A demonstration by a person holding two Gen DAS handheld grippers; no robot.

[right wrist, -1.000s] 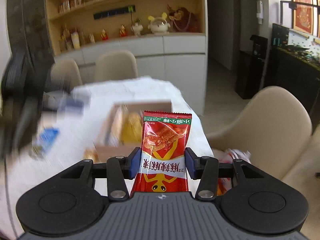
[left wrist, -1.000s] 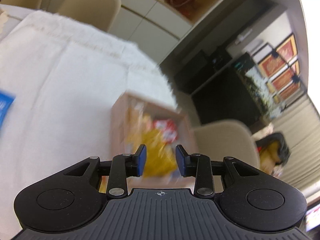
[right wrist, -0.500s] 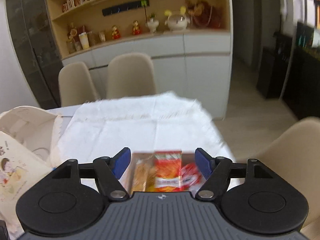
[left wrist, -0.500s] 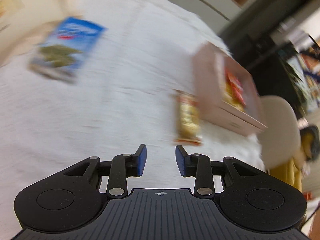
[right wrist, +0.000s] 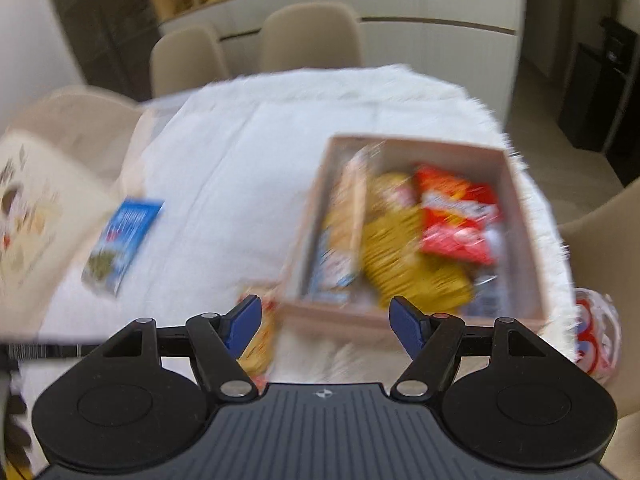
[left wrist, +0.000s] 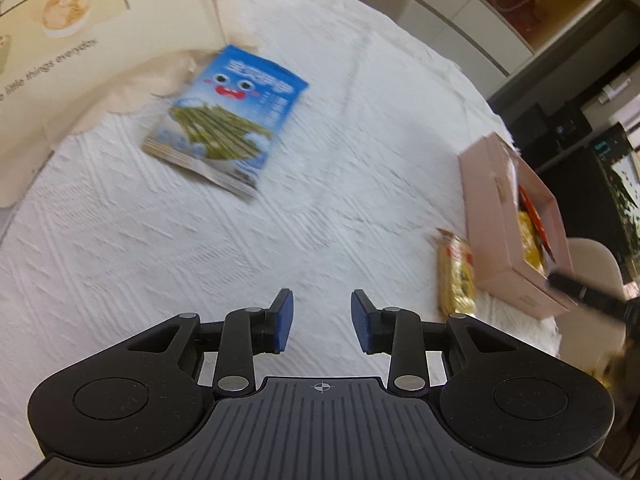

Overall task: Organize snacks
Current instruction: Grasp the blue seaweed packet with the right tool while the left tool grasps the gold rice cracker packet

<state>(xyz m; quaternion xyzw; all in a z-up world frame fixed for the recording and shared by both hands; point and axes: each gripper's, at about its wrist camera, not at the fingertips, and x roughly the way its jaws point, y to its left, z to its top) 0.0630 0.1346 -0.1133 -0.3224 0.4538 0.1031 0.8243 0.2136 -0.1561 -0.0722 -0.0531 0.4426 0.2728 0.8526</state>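
A pink cardboard box [right wrist: 520, 216] on the white tablecloth holds several snack packs, among them a red pack [right wrist: 460, 216] and yellow ones [right wrist: 404, 256]. The box shows at the right of the left wrist view [left wrist: 496, 216]. A blue snack pack [left wrist: 228, 128] lies flat on the cloth, far ahead and left of my left gripper [left wrist: 322, 322], which is open and empty. A golden snack pack [left wrist: 456, 276] lies beside the box's near left corner. My right gripper [right wrist: 326, 322] is open and empty, above the box's near edge. The blue pack also shows in the right wrist view [right wrist: 124, 240].
A cream printed bag [left wrist: 80, 40] lies at the table's left. Beige chairs [right wrist: 312, 40] stand behind the table, another at the right [right wrist: 600, 240]. A red-and-white bag [right wrist: 596, 332] sits off the table's right edge. The table edge runs just right of the box.
My right gripper has let go of the red pack, which now lies in the box, and opened wide. My left gripper swung left from the box toward the blue pack.
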